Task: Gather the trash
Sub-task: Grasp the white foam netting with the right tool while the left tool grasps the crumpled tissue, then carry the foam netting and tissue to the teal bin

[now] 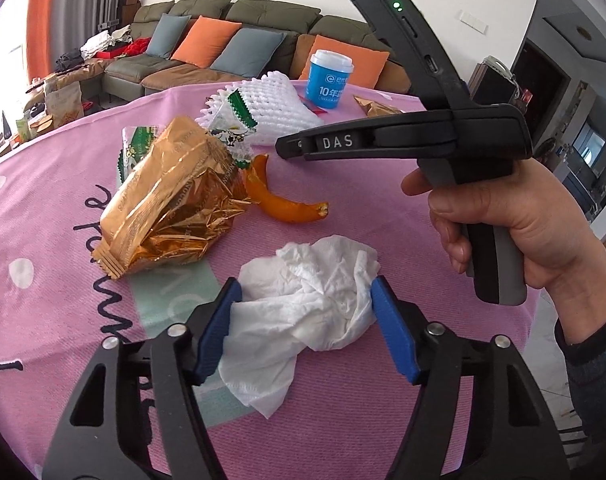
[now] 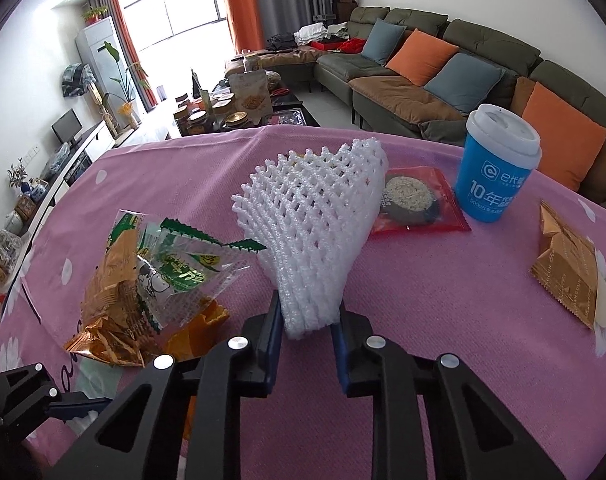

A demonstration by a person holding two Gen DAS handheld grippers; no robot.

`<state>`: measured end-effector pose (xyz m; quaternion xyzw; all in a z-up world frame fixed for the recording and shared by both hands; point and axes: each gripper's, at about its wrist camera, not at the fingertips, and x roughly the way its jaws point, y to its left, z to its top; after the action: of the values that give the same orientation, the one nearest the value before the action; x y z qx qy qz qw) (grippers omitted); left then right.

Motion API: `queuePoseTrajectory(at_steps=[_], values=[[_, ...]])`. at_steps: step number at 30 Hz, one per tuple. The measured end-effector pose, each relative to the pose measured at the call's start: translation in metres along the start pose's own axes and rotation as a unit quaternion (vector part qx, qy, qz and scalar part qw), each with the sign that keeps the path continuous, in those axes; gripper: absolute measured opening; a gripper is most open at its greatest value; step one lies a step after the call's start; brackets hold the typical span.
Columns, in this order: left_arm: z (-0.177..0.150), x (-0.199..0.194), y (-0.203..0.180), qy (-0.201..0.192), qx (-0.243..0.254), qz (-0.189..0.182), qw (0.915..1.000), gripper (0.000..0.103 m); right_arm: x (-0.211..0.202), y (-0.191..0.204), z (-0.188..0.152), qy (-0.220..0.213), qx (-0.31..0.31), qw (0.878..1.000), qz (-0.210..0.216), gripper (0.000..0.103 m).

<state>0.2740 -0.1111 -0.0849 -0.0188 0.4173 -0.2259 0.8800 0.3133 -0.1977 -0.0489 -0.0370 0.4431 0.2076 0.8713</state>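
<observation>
Left gripper (image 1: 305,302) clamped the crumpled tissue (image 1: 307,304) on the pink tablecloth (image 1: 383,420); right gripper (image 2: 309,330) pinched the near end of the white foam net (image 2: 315,224). Best to lift both straight up, grips firm, clear of the gold wrapper (image 1: 171,196) and orange peel (image 1: 287,204).

Two close wrist views, angled down over the pink tablecloth (image 1: 383,400), sharing foam net (image 2: 315,220).
</observation>
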Motion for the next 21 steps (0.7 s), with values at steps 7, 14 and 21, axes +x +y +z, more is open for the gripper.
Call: queuePoseTrajectory(at_steps=[7,14,21], values=[[-0.003,0.003,0.005,-0.001,-0.002,-0.022,0.9998,0.026,-0.021,-0.006,-0.01,-0.027,0.023,0.999,0.007,0.018],[-0.005,-0.005,0.001,-0.014,0.008,-0.042,0.999,0.018,-0.045,-0.01,-0.022,-0.053,0.042,0.998,-0.009,0.018],[-0.006,-0.032,0.0,-0.051,0.023,-0.04,0.9976,0.018,-0.082,-0.004,-0.033,-0.098,0.042,0.994,-0.034,0.018]])
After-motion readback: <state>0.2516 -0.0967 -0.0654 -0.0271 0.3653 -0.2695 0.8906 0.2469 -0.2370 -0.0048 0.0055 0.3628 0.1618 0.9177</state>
